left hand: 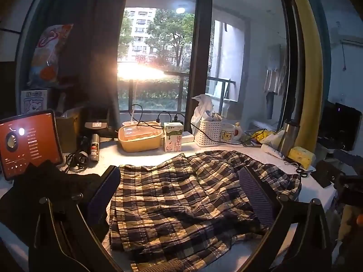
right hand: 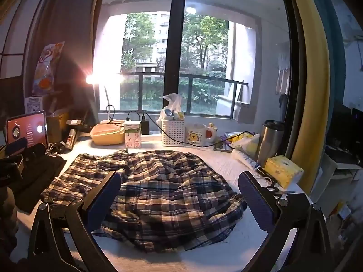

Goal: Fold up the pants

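- Lying in a loose, bumpy heap on the white table (right hand: 222,158), the plaid pants (right hand: 158,190) are not folded yet, so this looks like the very start.
- Both tools hang just above the cloth: the left gripper (left hand: 183,195) and the right gripper (right hand: 181,195) are spread wide and hold nothing.
- Next, each one likely needs to pinch an edge and pull the pants flat.

One pants (right hand: 156,195), one mug (right hand: 197,133), one tablet (right hand: 27,130)
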{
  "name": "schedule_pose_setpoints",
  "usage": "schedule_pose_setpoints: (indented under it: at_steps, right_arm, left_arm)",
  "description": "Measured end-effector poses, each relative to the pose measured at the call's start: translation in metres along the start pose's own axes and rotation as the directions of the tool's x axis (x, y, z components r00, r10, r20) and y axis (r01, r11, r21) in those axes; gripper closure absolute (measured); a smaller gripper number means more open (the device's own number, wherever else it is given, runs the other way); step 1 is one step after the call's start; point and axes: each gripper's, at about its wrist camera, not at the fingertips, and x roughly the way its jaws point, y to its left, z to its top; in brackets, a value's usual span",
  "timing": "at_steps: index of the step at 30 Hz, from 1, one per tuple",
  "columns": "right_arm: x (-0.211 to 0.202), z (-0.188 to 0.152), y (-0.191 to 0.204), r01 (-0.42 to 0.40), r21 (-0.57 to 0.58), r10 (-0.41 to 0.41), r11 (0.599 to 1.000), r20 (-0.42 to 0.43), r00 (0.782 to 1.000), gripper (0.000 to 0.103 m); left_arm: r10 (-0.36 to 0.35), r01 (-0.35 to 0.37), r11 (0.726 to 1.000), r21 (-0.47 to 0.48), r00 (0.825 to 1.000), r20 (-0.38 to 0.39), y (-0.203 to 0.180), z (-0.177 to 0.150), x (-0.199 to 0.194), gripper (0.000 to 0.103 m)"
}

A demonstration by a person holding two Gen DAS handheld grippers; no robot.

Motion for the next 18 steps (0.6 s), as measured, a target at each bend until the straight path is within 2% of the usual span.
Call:
schedule_pose_setpoints:
  at_steps: [18]
  right_arm:
    - [0.0037,-0.0043,-0.0045,0.006,0.026,-0.006,1.000,-0.012,1.000,0.000]
  left_arm:
    - [-0.001,0.001,1.000,-0.015,1.000,0.012,0.0007,0.0013,-0.0046,0.000]
